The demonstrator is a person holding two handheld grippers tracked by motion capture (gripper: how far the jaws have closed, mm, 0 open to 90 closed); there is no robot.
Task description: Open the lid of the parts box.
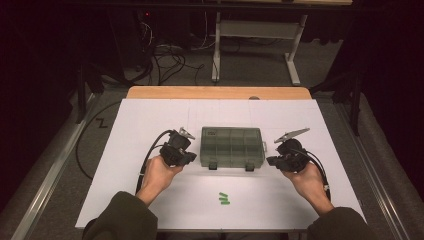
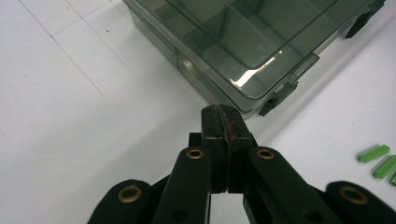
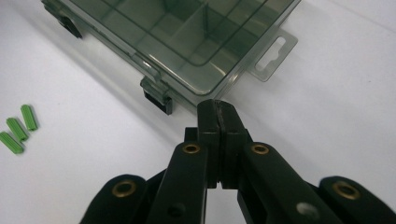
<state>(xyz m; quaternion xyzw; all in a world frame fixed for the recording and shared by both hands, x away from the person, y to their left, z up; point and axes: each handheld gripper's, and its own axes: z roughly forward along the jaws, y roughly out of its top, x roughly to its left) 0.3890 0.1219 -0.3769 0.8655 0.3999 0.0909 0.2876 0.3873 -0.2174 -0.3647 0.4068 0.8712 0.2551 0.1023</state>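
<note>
High view: smoky compartment box mid-desk, lid down, flanked by left gripper and right gripper; green plugs toward near edge.
Left gripper view: fingers together, empty, beside box corner.
Right gripper view: fingers together, empty, beside latch.

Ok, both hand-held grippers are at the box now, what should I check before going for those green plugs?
1. Left hand-held gripper empty, jaws shut: ok.
2. Right hand-held gripper empty, jaws shut: ok.
3. Box lid closed flat: ok, but both front latches fastened: cannot tell.
4. Three green plugs lying free on the table, in front of the box: ok.
5. Jaws opened for a pick: not ok.
</note>
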